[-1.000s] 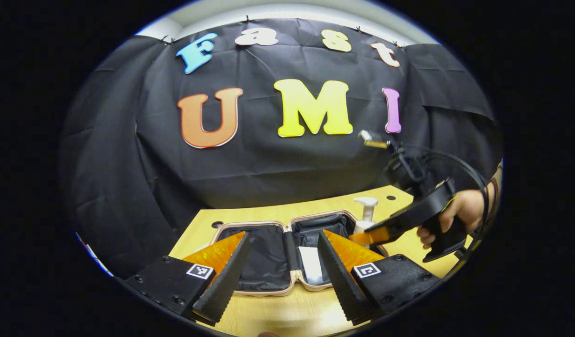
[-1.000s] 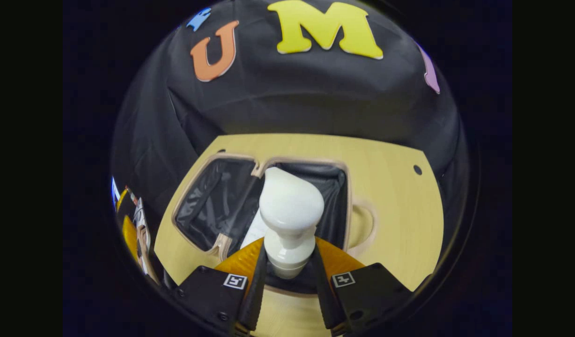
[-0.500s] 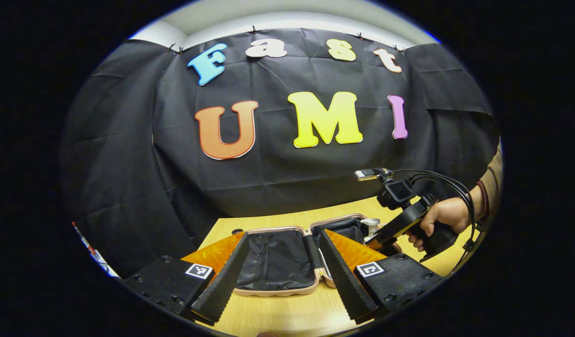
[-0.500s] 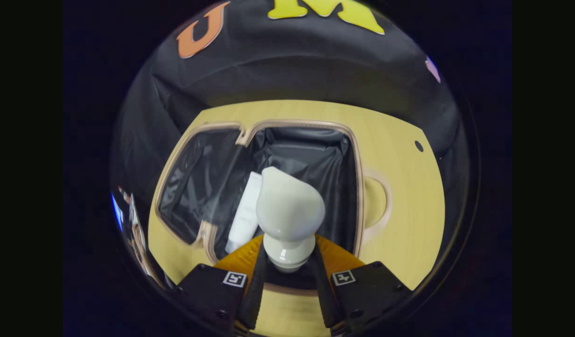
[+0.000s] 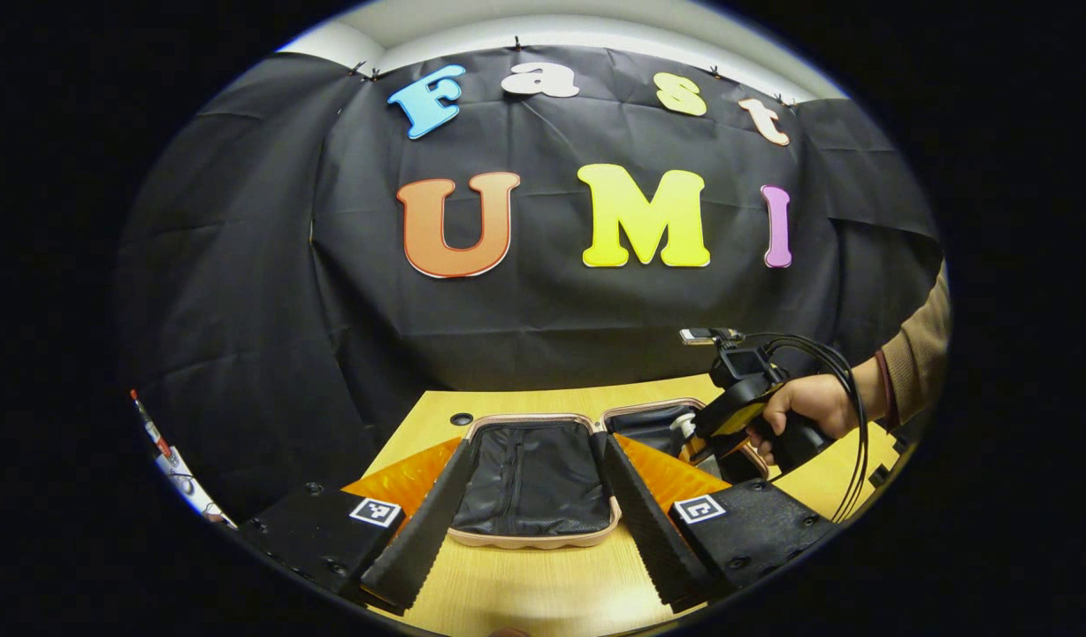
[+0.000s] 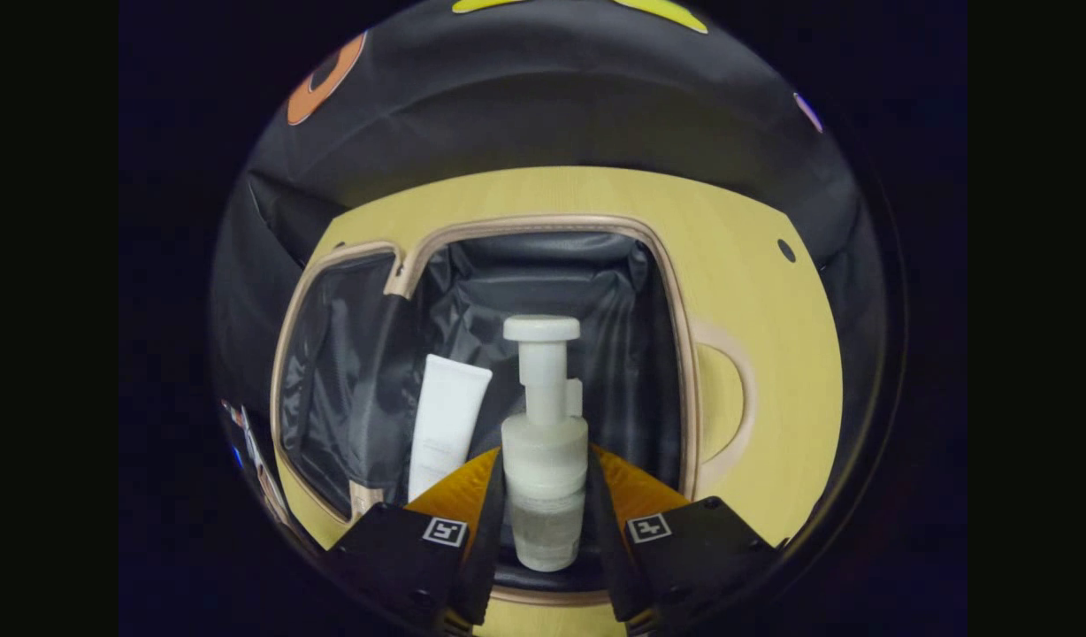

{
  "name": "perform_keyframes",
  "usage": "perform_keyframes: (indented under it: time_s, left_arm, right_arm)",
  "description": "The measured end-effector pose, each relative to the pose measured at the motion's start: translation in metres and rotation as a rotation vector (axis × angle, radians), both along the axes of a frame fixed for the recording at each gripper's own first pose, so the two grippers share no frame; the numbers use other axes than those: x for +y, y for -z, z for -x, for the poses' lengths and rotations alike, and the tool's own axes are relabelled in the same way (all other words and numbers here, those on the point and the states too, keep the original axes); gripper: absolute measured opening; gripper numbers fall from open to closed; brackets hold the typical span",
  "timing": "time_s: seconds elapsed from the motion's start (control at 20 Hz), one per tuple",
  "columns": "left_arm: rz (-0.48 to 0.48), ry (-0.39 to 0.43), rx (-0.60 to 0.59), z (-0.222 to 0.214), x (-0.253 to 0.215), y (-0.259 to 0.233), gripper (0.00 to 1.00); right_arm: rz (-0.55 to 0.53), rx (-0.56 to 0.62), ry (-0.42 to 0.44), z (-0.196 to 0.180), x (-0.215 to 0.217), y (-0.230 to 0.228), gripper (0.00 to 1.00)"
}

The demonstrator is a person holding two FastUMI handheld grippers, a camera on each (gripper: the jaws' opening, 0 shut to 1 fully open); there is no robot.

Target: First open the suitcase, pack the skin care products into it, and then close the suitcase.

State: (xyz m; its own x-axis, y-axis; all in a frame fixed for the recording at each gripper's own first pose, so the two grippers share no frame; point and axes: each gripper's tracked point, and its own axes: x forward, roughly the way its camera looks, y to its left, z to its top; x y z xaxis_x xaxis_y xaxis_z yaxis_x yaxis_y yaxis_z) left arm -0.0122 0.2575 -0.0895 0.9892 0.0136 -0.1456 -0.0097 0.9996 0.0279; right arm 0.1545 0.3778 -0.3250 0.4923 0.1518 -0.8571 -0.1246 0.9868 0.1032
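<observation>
While the suitcase [image 6: 543, 232] lies open and flat on the wooden table [image 6: 773, 354], a white pump bottle [image 6: 543, 442] is held by the right gripper [image 6: 543, 522] over the black-lined compartment directly ahead of it. Both fingers are pressed against the bottle's sides, with the pump head pointing away from the gripper along its fingers. Just to the left of the held bottle, a white tube [image 6: 446, 420] is seen lying on the lining of the same compartment. Beyond the gripper's right finger, the suitcase handle [image 6: 729, 389] is seen resting on the table.

In the left gripper view, the left gripper [image 5: 534, 522] is held with its fingers spread wide and nothing between them; the suitcase's other half [image 5: 536, 478], with its zipped black lining, is framed between the two fingers. Ahead and to the right, the right gripper [image 5: 698, 440] is seen dipped into the far compartment, gripped by a hand [image 5: 804, 407] in a brown sleeve [image 5: 919, 354].
</observation>
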Motion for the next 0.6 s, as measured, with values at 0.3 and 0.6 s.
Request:
perform_keyframes:
  time_s: [0.3, 0.6]
  left_arm:
    - [0.013, -0.017, 0.046, -0.011, 0.020, 0.012, 0.96]
    - [0.036, -0.047, 0.021, -0.052, 0.062, -0.010, 0.96]
  right_arm:
    - [-0.026, 0.075, 0.096, 0.003, -0.005, 0.015, 0.49]
    - [-0.012, 0.090, 0.077, 0.008, -0.001, 0.024, 0.52]
